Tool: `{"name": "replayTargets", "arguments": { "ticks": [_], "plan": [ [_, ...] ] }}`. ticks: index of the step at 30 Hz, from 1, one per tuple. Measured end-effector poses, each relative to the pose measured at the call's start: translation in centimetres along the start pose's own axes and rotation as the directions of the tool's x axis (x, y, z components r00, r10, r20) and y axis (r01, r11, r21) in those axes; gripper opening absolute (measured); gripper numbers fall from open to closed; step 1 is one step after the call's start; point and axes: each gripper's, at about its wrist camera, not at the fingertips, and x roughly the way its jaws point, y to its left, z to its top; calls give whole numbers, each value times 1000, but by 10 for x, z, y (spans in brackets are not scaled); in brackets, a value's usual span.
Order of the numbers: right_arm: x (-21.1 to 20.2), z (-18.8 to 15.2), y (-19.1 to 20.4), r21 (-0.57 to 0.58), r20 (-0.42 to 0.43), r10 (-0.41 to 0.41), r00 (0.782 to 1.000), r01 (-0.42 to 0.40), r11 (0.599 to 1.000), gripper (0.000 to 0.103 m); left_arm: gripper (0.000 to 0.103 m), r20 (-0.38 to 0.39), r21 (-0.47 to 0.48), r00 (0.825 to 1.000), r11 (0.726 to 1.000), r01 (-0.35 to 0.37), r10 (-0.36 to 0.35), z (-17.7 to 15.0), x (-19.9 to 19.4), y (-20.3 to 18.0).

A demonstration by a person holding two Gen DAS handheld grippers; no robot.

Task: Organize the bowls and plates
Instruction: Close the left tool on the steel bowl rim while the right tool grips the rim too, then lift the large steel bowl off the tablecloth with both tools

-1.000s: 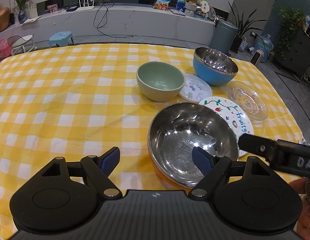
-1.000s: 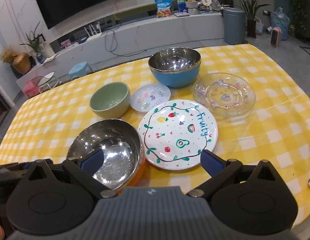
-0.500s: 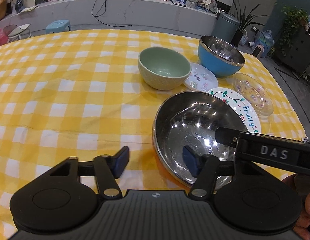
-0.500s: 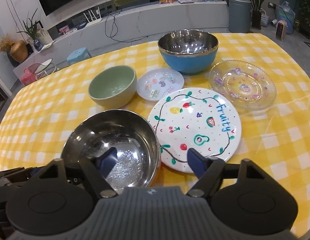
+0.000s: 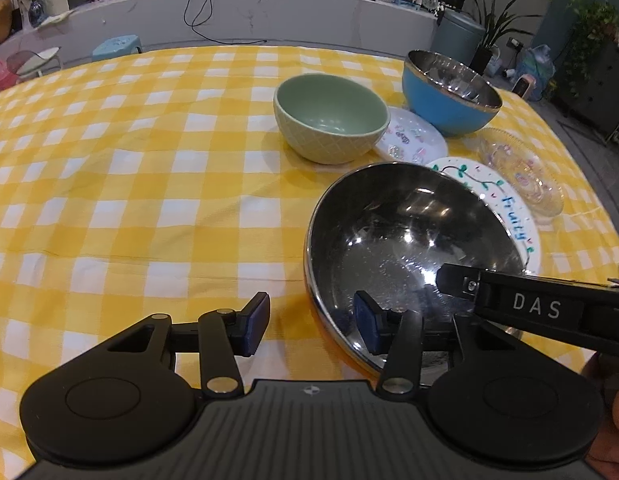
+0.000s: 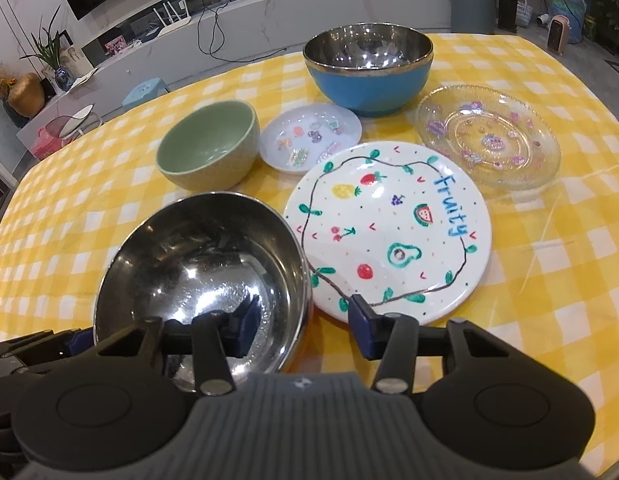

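The steel bowl sat on the yellow checked cloth at the near edge of the group, with the fruit plate touching or just beside it at 3 o'clock, the green bowl near at 12, and the blue bowl, the small plate and the glass plate farther off.

Both tongs straddled its rim from opposite sides, one pad inside and one outside. The left gripper worked the wall at the bowl's 8 o'clock, the right gripper the wall at 4. Their jaws had just been closing, the rim between them, yet daylight showed beside each pad, so neither was pinching.

The bowl looked stiff, thin-walled and fairly light, but polished and slick. The rim seemed the only purchase, and two opposed grips should stop it from swinging. A weak pinch could let it slide out and knock the plate alongside.
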Motion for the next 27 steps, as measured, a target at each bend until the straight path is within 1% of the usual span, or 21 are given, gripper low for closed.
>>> {"name": "replayTargets", "arguments": {
  "ticks": [2,4,5,7,9,10,12,15,17,21,23,26,27],
  "plan": [
    [0,-2,1,-9,3,3,1000,-3,1000,45,57,1,-6,1000,1000,2,-2,-1,0,1],
    [0,-3,2,-16,1,5,1000,-5,1000,37,55,13,-15,1000,1000,2,-1,-1,-1,2],
    [1,-3,3,-20,-1,2,1000,-2,1000,35,54,20,-18,1000,1000,-2,3,-2,-1,3],
    [2,-5,5,-30,-1,-7,1000,6,1000,27,50,28,-17,1000,1000,-8,8,-2,-1,3],
    [3,-6,5,-31,-1,-11,1000,11,999,26,44,45,-8,999,1000,-11,11,-3,-3,2],
    [2,-6,5,-30,-1,-9,1000,9,1000,23,44,49,-2,999,1000,-14,14,-3,-3,1],
    [2,-6,5,-28,2,-6,1000,6,1000,22,41,49,-10,999,1000,-6,7,-3,-3,1],
    [2,-6,4,-17,7,-1,1000,1,1000,21,41,50,-30,999,1000,7,-6,-2,-2,4],
    [2,-6,3,-10,12,-1,1000,1,1000,21,41,61,-30,998,1000,3,-1,-2,-2,4],
    [3,-6,2,8,9,6,1000,-6,1000,20,36,40,-38,999,999,28,-27,-1,0,3],
    [3,-6,2,10,7,13,1000,-13,1000,20,35,31,-28,999,999,26,-25,0,0,1],
    [4,-6,2,15,8,22,1000,-22,1000,18,35,22,-14,1000,1000,23,-23,1,-1,-1],
    [4,-6,2,11,8,19,1000,-19,1000,17,33,18,-12,999,1000,26,-26,0,0,-1]
  ]
}}
